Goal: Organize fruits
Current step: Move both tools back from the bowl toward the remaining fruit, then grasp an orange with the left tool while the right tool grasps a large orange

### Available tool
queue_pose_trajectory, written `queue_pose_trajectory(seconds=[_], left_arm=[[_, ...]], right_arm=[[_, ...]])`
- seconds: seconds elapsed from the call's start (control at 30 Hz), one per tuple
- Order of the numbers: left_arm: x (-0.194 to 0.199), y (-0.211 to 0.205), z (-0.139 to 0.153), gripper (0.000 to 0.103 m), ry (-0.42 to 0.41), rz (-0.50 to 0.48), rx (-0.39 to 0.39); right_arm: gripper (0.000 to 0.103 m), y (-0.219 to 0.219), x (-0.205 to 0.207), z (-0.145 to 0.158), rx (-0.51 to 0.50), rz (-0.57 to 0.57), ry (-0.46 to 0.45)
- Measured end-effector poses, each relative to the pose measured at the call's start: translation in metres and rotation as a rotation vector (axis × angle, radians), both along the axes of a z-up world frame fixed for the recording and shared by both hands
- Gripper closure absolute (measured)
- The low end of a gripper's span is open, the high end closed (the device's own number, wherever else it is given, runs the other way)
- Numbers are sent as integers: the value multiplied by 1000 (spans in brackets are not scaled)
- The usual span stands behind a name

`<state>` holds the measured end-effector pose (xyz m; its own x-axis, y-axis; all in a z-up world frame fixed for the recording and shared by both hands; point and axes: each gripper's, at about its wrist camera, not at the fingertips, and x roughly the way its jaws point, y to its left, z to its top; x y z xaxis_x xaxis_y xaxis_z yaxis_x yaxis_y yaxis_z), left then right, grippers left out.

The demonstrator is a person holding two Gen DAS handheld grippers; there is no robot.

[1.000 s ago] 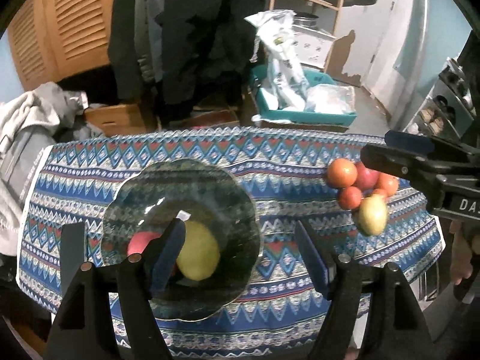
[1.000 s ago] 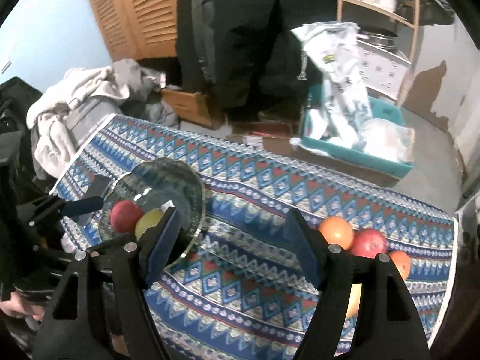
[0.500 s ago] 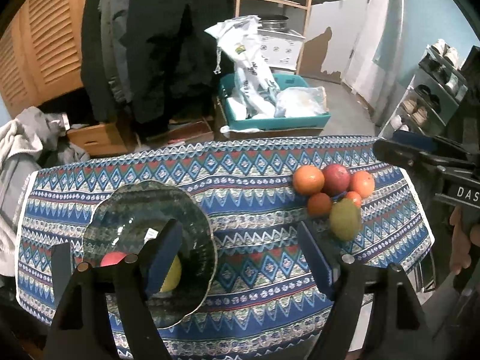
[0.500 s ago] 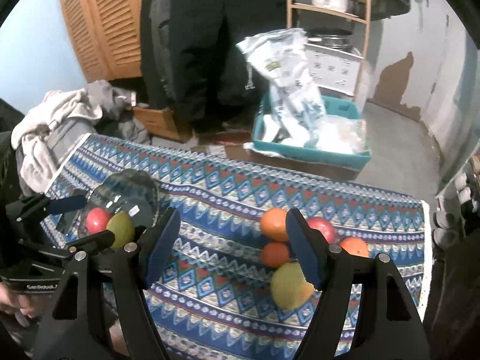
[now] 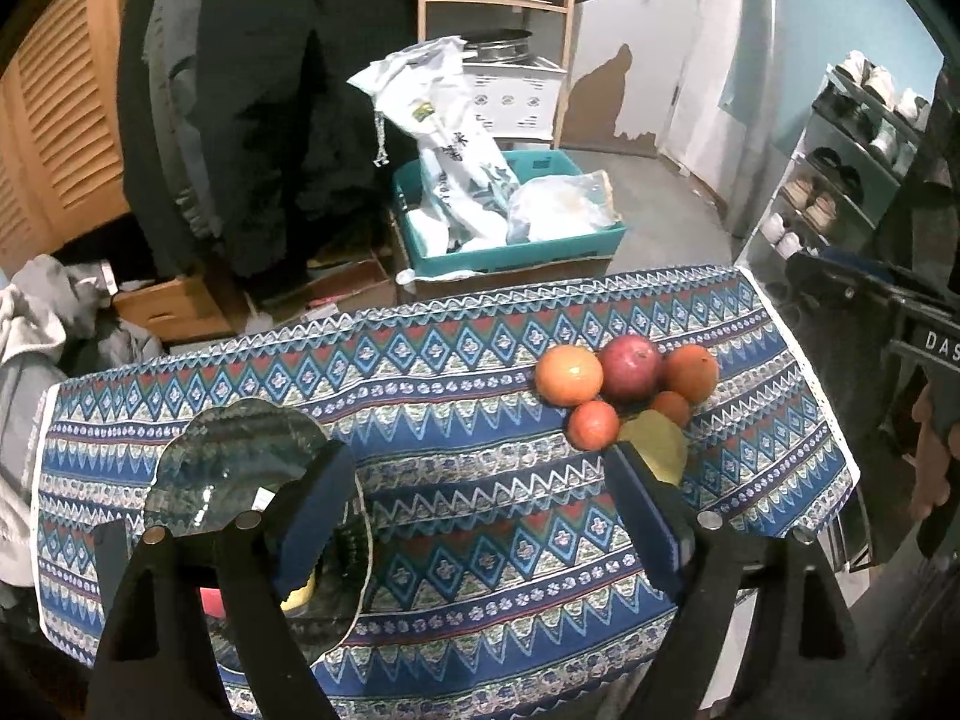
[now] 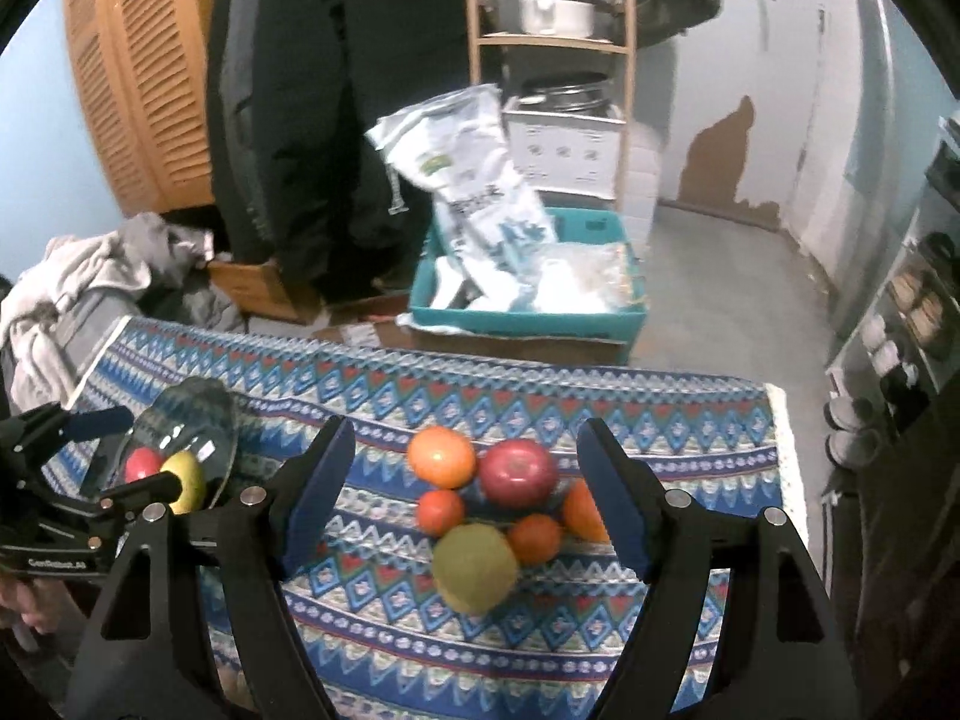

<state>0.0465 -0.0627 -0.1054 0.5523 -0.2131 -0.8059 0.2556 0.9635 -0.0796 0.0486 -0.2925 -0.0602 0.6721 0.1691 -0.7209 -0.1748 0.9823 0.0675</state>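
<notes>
The right gripper [image 6: 462, 492] has its two black fingers with blue pads [image 6: 318, 480] spread wide apart, and it holds nothing. Right in front of it, between the two fingers, sits a little pile of fruit on the blue, red and white patterned tablecloth [image 6: 384, 630]. Closest to the gripper is a round yellow-green fruit [image 6: 475, 567]. Just past it are a small orange fruit [image 6: 441, 511] on the left side and another small orange fruit [image 6: 534, 537] on the right side. Farther out are a big orange [image 6: 441, 456] and a dark red apple [image 6: 518, 471], touching each other. One more orange [image 6: 581, 511] peeks out from behind the right finger.

Off to the left of this gripper is a clear glass plate with a wavy edge [image 6: 180, 414]. A small red fruit [image 6: 143, 463] and a yellow fruit [image 6: 186, 477] lie on it, side by side.

The left gripper [image 5: 480, 510] is wide open too and holds nothing. The glass plate [image 5: 240, 450] is by its left finger, and the fruit pile is ahead, by its right finger. The yellow-green fruit [image 5: 657, 447] is partly hidden behind that finger.

Past the table, on the floor, is a teal plastic bin [image 6: 528, 318] with white bags in it.
</notes>
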Motion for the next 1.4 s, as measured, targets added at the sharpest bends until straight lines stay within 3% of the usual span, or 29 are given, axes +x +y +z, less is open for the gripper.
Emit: queue_pose_trajectory(seconds=[0.43, 0.83, 1.1, 1.27, 1.4], left_arm=[[9, -38, -3, 16, 10, -65, 36], [28, -59, -20, 16, 45, -98, 61], [52, -72, -47, 16, 82, -97, 76], [68, -82, -60, 16, 112, -110, 44], [80, -89, -74, 16, 121, -122, 64]], right_arm=[[22, -57, -3, -4, 7, -91, -1], [22, -76, 5, -18, 0, -108, 36], [22, -82, 30, -50, -23, -102, 126], [22, -89, 50, -85, -7, -109, 219], [22, -94, 63, -115, 7, -118, 279]])
